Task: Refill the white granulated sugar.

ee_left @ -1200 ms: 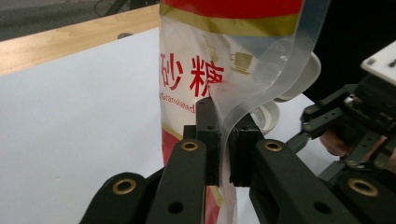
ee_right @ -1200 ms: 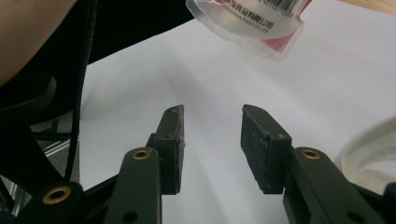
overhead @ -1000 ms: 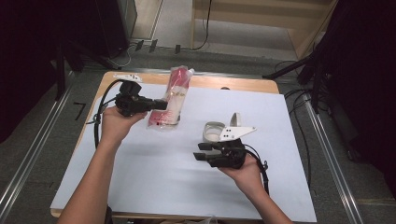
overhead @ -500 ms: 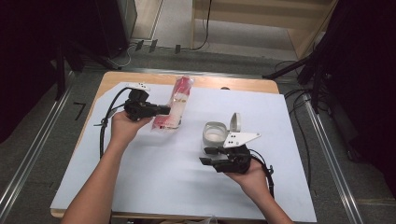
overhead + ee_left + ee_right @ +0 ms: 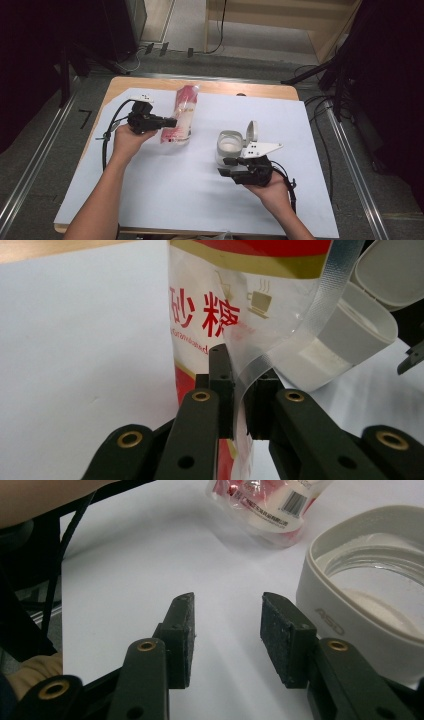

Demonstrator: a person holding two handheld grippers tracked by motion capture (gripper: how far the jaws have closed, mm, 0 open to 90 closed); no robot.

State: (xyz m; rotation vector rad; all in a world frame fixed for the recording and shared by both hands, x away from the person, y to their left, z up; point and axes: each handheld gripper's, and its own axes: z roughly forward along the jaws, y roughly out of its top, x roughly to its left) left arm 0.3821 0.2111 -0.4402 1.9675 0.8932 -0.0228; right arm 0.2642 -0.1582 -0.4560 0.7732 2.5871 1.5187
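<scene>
On the far-left part of the white sheet (image 5: pixel 165 195), a red-and-clear sugar pouch (image 5: pixel 180 117) is lying lengthwise, its red top pointing away from the person and its barcoded bottom end towards them. The left gripper (image 5: pixel 170 122) is reaching it from the left side — in the left gripper view its black fingers (image 5: pixel 222 390) are pressing together on the clear sealed edge strip of the pouch (image 5: pixel 240 305), the plastic bending up between them, red Chinese characters and a small cup logo showing just beyond. The left hand (image 5: pixel 127 140) is wrapping the gripper's body, and a black cable (image 5: pixel 107 132) is looping off towards the desk's left edge.

Well apart from the pouch, to its right, a white container (image 5: pixel 229 146) is standing upright with its hinged lid (image 5: pixel 252 131) flipped open and tilted back; white granules are lying at its bottom. In the right gripper view the container (image 5: pixel 360 605) is sitting just beyond and to the right of the right gripper (image 5: pixel 227 625), whose fingers (image 5: pixel 182 630) are standing apart with only bare sheet between them — touching nothing. From above, the right gripper (image 5: pixel 227 166) is pointing left, just in front of the container, and the right hand (image 5: pixel 270 187) is holding it.

The wooden desk (image 5: pixel 220 87) is showing as a tan band past the sheet's far edge.
</scene>
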